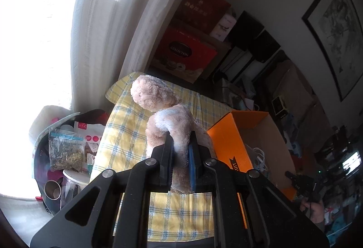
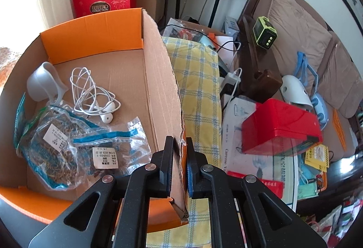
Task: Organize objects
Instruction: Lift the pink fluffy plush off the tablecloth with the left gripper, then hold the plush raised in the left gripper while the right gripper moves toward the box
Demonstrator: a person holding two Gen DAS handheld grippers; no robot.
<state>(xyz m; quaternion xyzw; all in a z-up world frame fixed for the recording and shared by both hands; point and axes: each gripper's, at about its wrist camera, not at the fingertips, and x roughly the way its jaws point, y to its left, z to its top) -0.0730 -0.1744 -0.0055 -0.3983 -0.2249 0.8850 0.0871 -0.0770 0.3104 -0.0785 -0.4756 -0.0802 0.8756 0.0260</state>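
Plush bear (image 1: 158, 109), beige with pale blue patches, hangs above the yellow-and-blue checked cloth (image 1: 127, 134) that covers the tabletop; it is clamped by one limb between the fingers of the left gripper (image 1: 180, 152), pads pressed into the fur on both sides, head pointing away from the camera toward the curtain (image 1: 118, 10). Orange cardboard box (image 2: 90, 30) sits just beside the bear on the same cloth, open at the top. Right gripper (image 2: 180, 164) is clenched on the box's near side wall, cardboard pinched between the two pads, its torn edge showing just above them. Inside the box, on its floor: a tangle of white wired earphones (image 2: 90, 93), a grey plastic cup-shaped piece (image 2: 43, 82) lying tilted, and two clear bags of dried goods (image 2: 68, 143) overlapping each other. To the right of the box, on a cluttered glass surface, a red box (image 2: 279, 127). In the left wrist view, part of the right gripper and the hand (image 1: 314, 207) holding it appear at the far lower right.
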